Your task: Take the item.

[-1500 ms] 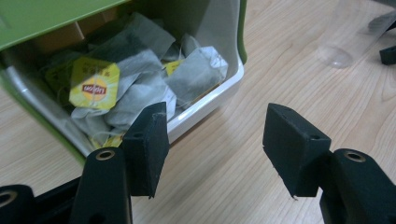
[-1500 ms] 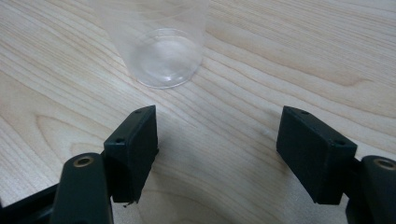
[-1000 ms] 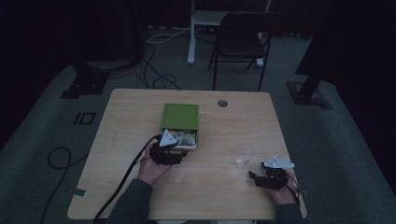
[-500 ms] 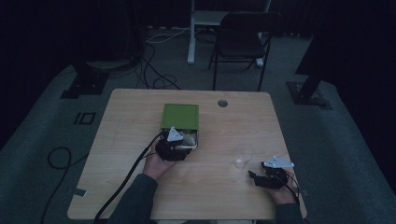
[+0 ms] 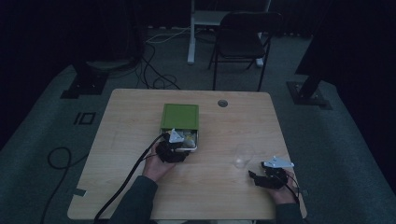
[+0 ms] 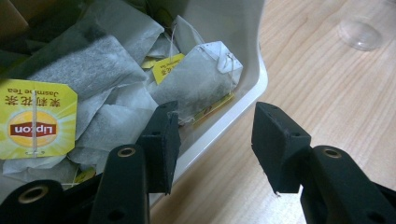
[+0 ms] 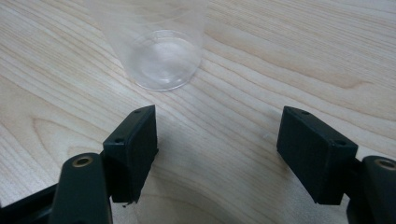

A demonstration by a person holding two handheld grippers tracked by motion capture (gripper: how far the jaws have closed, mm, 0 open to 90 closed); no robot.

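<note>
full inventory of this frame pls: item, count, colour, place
table: 1, light wood, centre
box: 1, green sleeve with white tray, table middle
tea bags: many, white with yellow tags, in the tray
cup: 1, clear plastic, upright, table right
chair: 1, dark, beyond the table
left gripper: 1, black, jaws astride the tray's rim, just been closing, pressing nothing
right gripper: 1, black, jaws open, short of the cup

The square yellow paper tag (image 6: pixel 35 119) on a white tea bag, lying in the white tray (image 6: pixel 243 105), reads "Lipton" on a red badge and "Jasmine Tea" with Chinese characters, seen upside down. A smaller yellow tag (image 6: pixel 168 67) deeper in the tray bears print too small to read.
</note>
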